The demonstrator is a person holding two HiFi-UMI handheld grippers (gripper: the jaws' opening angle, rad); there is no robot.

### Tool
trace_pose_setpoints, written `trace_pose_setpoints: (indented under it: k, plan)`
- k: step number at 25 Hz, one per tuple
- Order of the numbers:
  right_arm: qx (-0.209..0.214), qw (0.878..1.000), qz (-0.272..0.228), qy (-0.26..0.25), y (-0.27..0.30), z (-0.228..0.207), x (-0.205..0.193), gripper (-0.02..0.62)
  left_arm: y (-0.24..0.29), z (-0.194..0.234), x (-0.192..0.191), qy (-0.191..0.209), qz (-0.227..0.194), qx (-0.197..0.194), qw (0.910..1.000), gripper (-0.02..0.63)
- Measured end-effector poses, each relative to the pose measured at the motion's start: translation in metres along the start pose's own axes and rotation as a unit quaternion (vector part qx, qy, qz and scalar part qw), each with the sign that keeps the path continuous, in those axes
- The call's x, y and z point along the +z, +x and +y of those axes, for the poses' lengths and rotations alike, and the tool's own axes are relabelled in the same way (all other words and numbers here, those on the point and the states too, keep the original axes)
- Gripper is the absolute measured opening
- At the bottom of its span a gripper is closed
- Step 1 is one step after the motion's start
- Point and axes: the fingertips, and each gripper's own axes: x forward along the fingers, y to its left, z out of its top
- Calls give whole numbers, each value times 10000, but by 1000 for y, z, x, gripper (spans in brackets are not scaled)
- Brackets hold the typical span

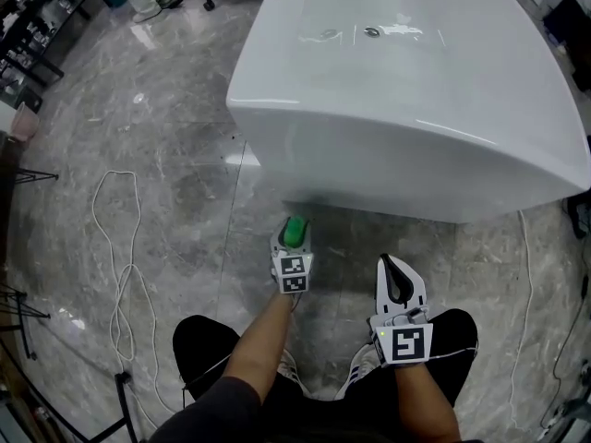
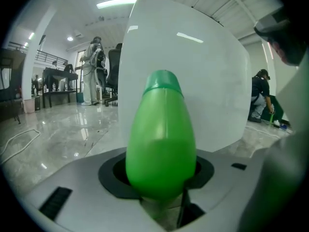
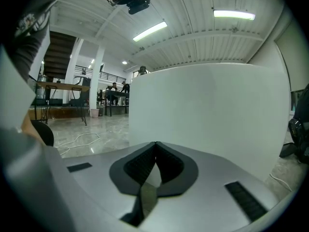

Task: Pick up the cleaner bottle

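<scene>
The cleaner bottle is bright green with a rounded cap and stands low over the grey floor, just in front of the white tub. My left gripper has its two jaws on either side of it. In the left gripper view the green bottle fills the gap, and the dark pads press on its sides; the left gripper is shut on it. My right gripper hangs to the right, apart from the bottle. In its own view the right gripper has its pads meeting at the tip, with nothing between them.
A large white tub rises right behind the bottle and overhangs the floor. A white cable loops on the marble floor at the left, another cable at the right. The person's shoes stand below the grippers.
</scene>
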Motion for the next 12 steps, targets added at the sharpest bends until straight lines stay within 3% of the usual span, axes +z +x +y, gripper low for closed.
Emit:
trace_pose_setpoints:
  k: [5,9,12]
  plan:
    - [7,10000,0,26,3,-3,-3,17,6,1,2,120,67,-42,9999,187]
    - [57,9999,76,137,2,-4,-10,18,4,8,2,-97,132,56,9999,183]
    - [101,9997,5,-211,1,0,-7,17,-1,9,12,-138,79,125,9998,182]
